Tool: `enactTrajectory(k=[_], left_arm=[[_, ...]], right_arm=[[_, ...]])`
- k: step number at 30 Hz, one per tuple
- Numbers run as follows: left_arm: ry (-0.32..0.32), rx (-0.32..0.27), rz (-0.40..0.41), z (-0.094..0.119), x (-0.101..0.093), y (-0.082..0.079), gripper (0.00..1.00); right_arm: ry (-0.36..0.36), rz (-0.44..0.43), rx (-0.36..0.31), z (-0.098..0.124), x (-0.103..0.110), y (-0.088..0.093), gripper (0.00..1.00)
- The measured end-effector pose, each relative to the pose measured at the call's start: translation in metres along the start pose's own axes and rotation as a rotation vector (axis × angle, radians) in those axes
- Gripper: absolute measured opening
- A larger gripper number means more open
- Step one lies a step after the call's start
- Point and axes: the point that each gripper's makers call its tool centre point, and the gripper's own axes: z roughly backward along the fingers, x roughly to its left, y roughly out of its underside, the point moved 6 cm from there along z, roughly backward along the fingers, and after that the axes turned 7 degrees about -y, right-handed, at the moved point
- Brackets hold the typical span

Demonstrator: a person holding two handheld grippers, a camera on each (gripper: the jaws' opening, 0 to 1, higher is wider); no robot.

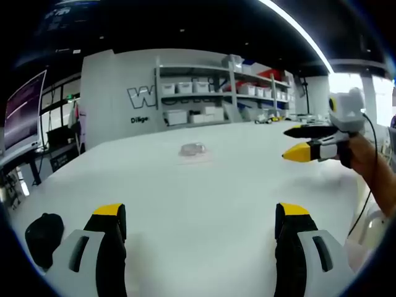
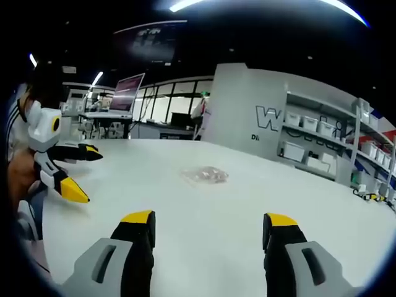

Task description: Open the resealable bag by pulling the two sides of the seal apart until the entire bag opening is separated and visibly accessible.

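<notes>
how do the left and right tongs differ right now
Both sets of tongs are held above the white table, short of the clear bag.
1. In their own views, the left tongs stand wider apart than the right tongs.
2. The bag lies ahead of both, a little left of centre for each.
Shared: yellow tips, black fingers, open jaws, nothing held.

Yellow-tipped tool (image 1: pixel 201 216), white table (image 1: pixel 204 192), seemingly clear bag (image 1: pixel 193 149).

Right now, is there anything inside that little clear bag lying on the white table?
The clear bag lies flat on the white table, apart from both open grippers. It looks crumpled and shiny, but it is too small and blurred to tell whether anything is inside.
</notes>
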Motion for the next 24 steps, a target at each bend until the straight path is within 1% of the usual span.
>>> enactTrajectory(k=[6,15,24], left_arm=[[0.000,-0.003,0.002,0.001,0.000,0.000,1.00],[-0.001,-0.003,0.003,0.001,0.001,0.000,1.00],[0.000,-0.004,0.005,0.002,0.001,0.000,1.00]], right_arm=[[-0.014,0.014,0.011,-0.008,-0.003,-0.002,0.69],[-0.026,0.038,0.011,-0.017,-0.009,-0.009,0.67],[-0.056,0.071,0.027,-0.030,-0.007,-0.013,0.66]])
